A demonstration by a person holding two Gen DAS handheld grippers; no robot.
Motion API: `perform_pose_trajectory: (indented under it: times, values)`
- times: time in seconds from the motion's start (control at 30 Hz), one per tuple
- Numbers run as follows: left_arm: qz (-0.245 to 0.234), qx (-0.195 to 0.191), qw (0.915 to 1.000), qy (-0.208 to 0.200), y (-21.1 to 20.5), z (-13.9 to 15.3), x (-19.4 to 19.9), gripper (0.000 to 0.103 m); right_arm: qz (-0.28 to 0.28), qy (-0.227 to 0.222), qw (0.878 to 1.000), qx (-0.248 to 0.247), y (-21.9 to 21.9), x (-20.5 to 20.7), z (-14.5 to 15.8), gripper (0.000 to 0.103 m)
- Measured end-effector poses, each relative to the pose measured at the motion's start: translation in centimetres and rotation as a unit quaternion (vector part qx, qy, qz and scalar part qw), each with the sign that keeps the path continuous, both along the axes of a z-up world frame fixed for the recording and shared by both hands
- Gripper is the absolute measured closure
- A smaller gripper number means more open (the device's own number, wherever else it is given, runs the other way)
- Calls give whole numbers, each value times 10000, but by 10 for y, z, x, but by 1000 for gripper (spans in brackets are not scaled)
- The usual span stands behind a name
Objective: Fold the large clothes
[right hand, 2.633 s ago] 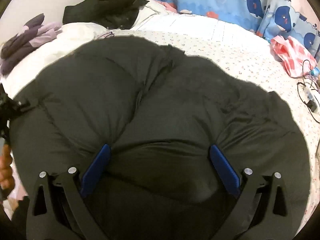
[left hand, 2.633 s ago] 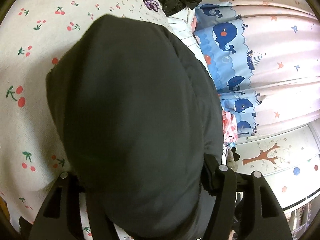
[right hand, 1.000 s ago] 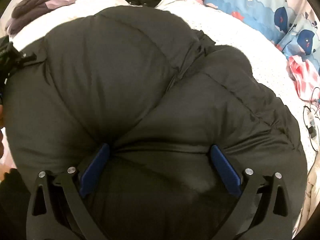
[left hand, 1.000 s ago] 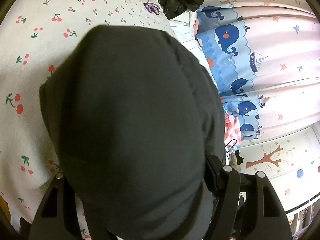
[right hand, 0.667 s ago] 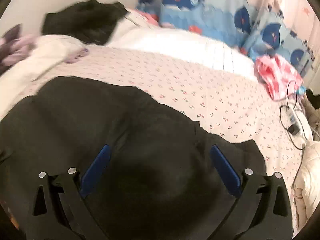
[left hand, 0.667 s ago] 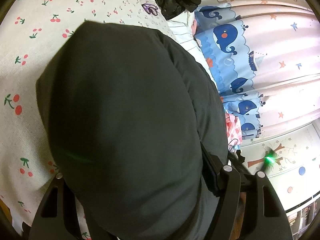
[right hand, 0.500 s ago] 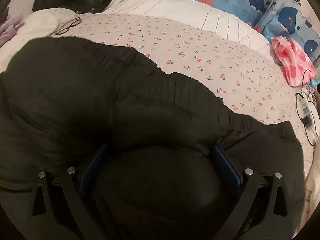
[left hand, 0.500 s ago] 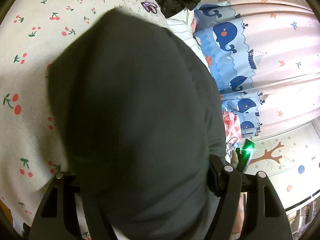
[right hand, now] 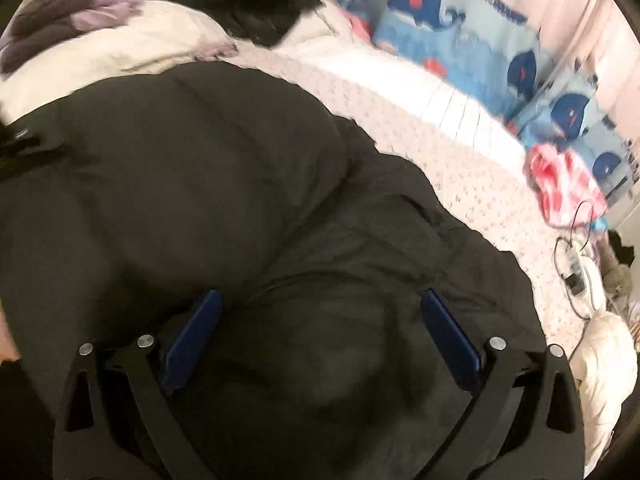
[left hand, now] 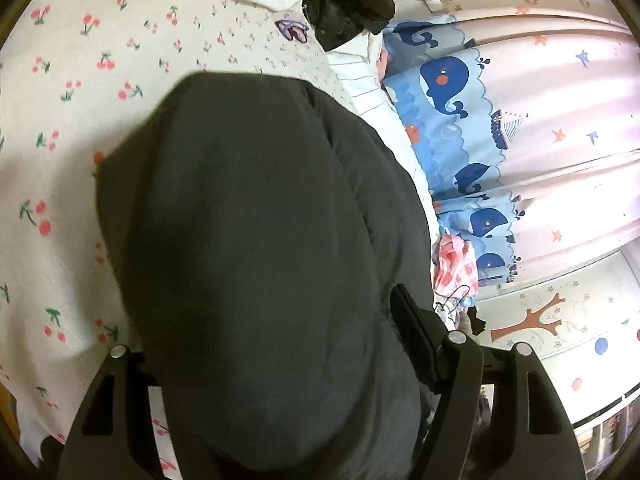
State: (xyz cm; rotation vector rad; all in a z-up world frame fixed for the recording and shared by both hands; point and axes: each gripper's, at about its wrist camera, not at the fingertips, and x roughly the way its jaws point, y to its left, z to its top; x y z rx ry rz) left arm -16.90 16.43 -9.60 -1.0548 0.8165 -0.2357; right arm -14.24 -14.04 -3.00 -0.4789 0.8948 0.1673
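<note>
A puffy black coat (right hand: 224,208), bulging between both grippers' clamped jaws, covers the near bed (left hand: 60,128), leaving bare sheet far and right.

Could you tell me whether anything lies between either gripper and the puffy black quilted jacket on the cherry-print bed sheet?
Nothing visible does. The puffy black quilted jacket already bulges between the blue pads of the right gripper and fills the left gripper. The cherry-print bed sheet beside it is bare.
</note>
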Motion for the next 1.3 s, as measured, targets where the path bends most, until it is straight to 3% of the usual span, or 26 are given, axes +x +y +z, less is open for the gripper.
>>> perform_pose_trajectory:
  times: [0.1,0.2,0.37,0.5,0.63,0.73,0.8,0.83,0.9,0.93,1.0,1.03,1.07,1.1,1.23,1.3]
  values:
    - [3,80,10000,-13,-6,2,-4,36,-17,-52,9999,-152,7,-6,-28,6]
    - [-156,488,9980,-380,-24,31,-10,37,-132,70,9997,-196,8,-6,-25,6]
    - [-564,1039,9890,-892,-58,75,-13,37,-185,-116,9991,-370,19,-10,-36,6]
    - [-1209,1635,9676,-1495,-109,116,-21,37,-224,-95,9993,-282,14,-7,-42,6]
    - [-1885,2327,9362,-1839,-166,142,-25,37,-157,-36,9996,-228,6,-11,-39,6]
    - [-2191,2582,9179,-2067,-193,153,-29,37,-64,83,9999,-75,-15,-29,-26,6]
    - [-2370,2671,9081,-2186,-210,158,-31,37,49,90,9994,345,-36,-50,-12,6]
    - [-2443,2727,9032,-2239,-219,159,-33,37,63,268,9938,1080,-60,-64,-5,6]
    - [-2657,2868,8893,-2373,-244,161,-39,37,25,567,9697,2376,-102,-78,-1,6]
    - [-2768,2928,8826,-2424,-257,160,-40,37,-45,710,9365,3433,-139,-87,0,6]
    - [-3103,3092,8621,-2549,-292,154,-48,37,-327,760,8770,4734,-195,-98,0,6]
    - [-3268,3181,8514,-2592,-310,150,-52,37,-662,604,8349,5431,-237,-106,2,6]
    - [-3362,3281,8434,-2609,-326,145,-55,37,-788,462,8157,5712,-258,-109,5,6]
    - [-3529,3371,8326,-2620,-345,139,-55,37,-945,202,7886,6072,-290,-114,11,6]
    - [-4009,3686,7983,-2571,-407,106,-56,37,-1097,-215,7539,6474,-348,-110,35,6]
    - [-4166,3872,7803,-2602,-430,93,-63,37,-1156,-140,7575,6424,-363,-88,42,6]
